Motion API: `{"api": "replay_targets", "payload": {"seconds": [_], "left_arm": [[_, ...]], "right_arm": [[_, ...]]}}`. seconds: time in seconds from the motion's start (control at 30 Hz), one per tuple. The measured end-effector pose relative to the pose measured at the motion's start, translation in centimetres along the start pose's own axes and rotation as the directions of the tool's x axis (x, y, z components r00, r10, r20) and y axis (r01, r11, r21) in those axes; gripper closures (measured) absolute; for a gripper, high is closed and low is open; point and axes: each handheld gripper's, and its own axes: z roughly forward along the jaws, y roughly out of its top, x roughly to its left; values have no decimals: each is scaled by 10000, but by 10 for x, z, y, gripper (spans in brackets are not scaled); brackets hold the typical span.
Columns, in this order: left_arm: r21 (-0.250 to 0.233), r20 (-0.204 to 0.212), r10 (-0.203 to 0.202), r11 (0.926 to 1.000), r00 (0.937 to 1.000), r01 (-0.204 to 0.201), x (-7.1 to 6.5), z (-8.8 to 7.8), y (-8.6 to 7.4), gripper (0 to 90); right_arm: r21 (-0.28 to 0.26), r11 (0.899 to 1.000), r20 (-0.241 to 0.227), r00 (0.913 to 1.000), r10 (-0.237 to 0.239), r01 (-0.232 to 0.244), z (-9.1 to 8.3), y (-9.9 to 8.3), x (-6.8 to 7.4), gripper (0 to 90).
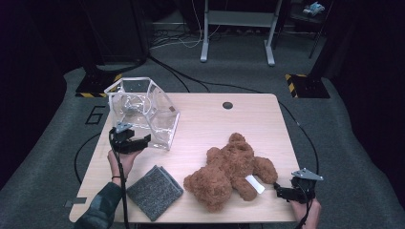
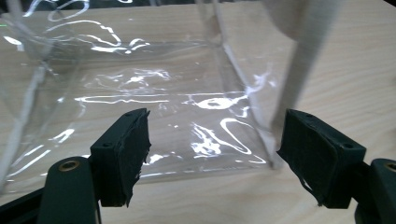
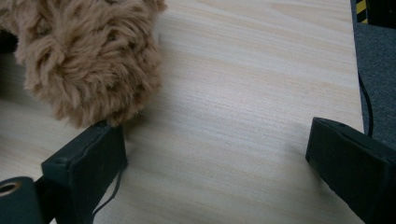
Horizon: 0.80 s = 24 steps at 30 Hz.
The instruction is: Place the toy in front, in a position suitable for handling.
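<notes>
A clear plastic bag (image 1: 143,112) stands open-topped at the table's left rear. My left gripper (image 1: 143,142) sits just at its front lower edge. In the left gripper view the gripper (image 2: 217,135) is open, with the bag (image 2: 154,93) and its bottom corner right ahead of the pads and nothing pinched. A brown teddy bear (image 1: 229,169) lies on its back at the front right. My right gripper (image 1: 278,191) rests low beside the bear's leg, open and empty. In the right gripper view the gripper (image 3: 217,140) has one pad next to the bear's fur (image 3: 84,56).
A folded grey cloth (image 1: 154,192) lies near the front edge between the two hands. The wooden table (image 1: 215,119) has a cable hole (image 1: 228,105) at the rear. A white tag (image 1: 254,183) hangs from the bear. Cables trail from both grippers.
</notes>
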Motion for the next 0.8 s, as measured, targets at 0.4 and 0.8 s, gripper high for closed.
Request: {"api": "replay_targets", "payload": {"seconds": [0.4, 0.8], "left_arm": [[146, 80, 623, 9979, 9980, -624, -29, 17, 7, 482], [-51, -425, 211, 9998, 9989, -213, -29, 39, 20, 688]], "right_arm": [[0, 10000, -2, 10000, 1, -1, 0, 0, 0, 42], [2, 10000, -1, 10000, 0, 0, 0, 0, 0, 42]]}}
